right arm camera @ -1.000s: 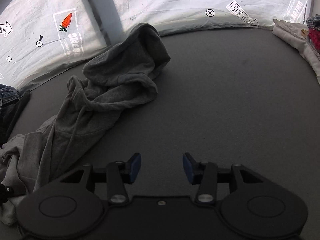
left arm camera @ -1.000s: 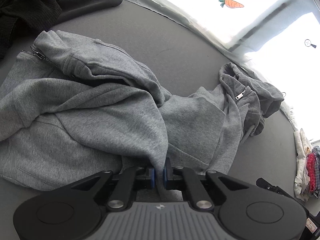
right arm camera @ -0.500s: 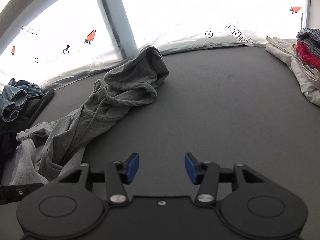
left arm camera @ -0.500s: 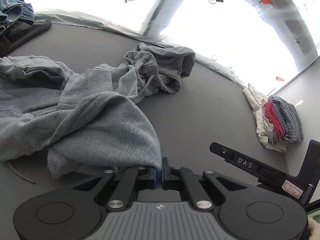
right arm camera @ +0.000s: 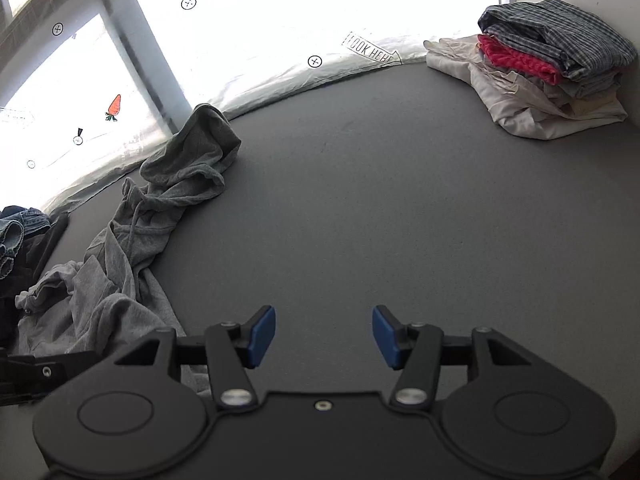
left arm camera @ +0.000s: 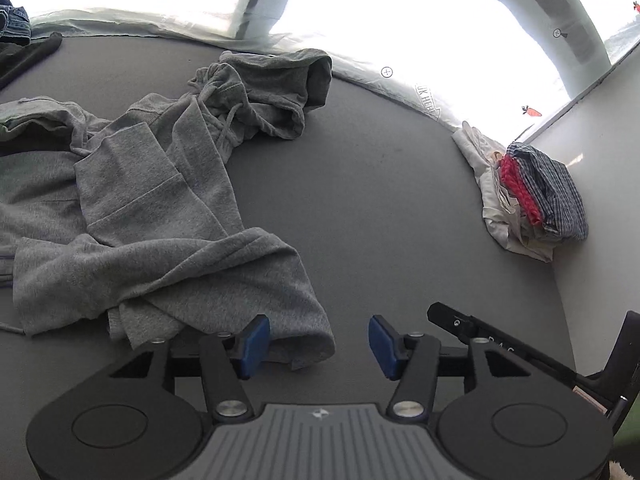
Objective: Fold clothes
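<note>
Grey surface (left arm camera: pixel 380 200): one hoodie (left arm camera: pixel 160 216), one folded stack (left arm camera: pixel 536 196).

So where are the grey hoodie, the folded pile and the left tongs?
grey hoodie (left arm camera: pixel 160 240), left wrist view, crumpled body.
folded pile (right arm camera: pixel 552 44), right wrist view, checked top garment.
left tongs (left arm camera: pixel 318 344), left wrist view, gap between blue tips.

The hoodie (left arm camera: pixel 160 216) is a plain heather grey, no print on it, lying on a flat dark grey mat (left arm camera: pixel 360 208). Over in the far right corner the folded stack (right arm camera: pixel 552 76) shows a blue-and-white check on top, a bright red knit under it, then pale cream cloth. At the far left edge there is washed blue denim (right arm camera: pixel 16 232) over something black. The backdrop (right arm camera: pixel 280 28) is glaring white, dotted with small orange carrots and black marks. Both grippers are black with blue pads (right arm camera: pixel 262 334).
</note>
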Tool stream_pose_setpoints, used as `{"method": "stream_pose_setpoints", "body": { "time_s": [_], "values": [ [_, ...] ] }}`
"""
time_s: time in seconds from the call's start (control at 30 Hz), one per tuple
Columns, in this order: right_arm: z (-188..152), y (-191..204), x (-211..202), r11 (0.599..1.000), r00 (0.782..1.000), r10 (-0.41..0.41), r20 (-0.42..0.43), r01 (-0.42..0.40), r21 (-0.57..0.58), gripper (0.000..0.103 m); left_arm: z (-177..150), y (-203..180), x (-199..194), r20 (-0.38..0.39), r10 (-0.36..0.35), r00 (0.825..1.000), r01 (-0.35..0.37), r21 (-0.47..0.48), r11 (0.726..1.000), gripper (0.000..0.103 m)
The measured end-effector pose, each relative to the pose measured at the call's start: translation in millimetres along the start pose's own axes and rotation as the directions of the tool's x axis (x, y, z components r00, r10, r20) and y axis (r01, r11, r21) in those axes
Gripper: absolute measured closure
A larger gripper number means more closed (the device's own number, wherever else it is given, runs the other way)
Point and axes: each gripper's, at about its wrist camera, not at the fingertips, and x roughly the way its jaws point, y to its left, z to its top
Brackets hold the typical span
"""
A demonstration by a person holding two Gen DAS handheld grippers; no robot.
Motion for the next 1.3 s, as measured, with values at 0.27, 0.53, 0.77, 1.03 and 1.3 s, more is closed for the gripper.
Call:
{"method": "stream_pose_setpoints", "body": {
  "time_s": [0.27,0.53,0.77,1.03,1.3],
  "values": [
    [-18.3,50.3,13.8,0.996,0.996,0.071,-0.057,-0.074,-0.058,0.044,-11.0,89.6,-49.0,0.078,0.195,0.978,-0.179,-0.179,0.968,0.036],
    [-39.7,111.3,30.2,0.985,0.986,0.112,-0.124,-0.126,-0.115,0.040,-35.5,219.2,-84.6,0.010,0.450,0.893,-0.397,-0.452,0.799,0.035],
    [-44.8,154.5,44.7,0.989,0.988,0.108,-0.110,-0.117,-0.084,0.034,-26.0,288.9,-89.4,-0.016,0.512,0.859,-0.453,-0.490,0.745,0.032],
    [-41.2,206.9,75.5,0.983,0.987,0.083,-0.135,-0.103,-0.151,0.036,9.3,330.2,-65.6,-0.029,0.546,0.837,-0.502,-0.435,0.747,0.025],
    [-50.7,204.9,99.5,0.989,0.976,0.125,-0.179,-0.138,-0.060,0.073,25.4,339.5,-39.2,0.028,0.557,0.830,-0.513,-0.356,0.781,0.039]
  ]
}}
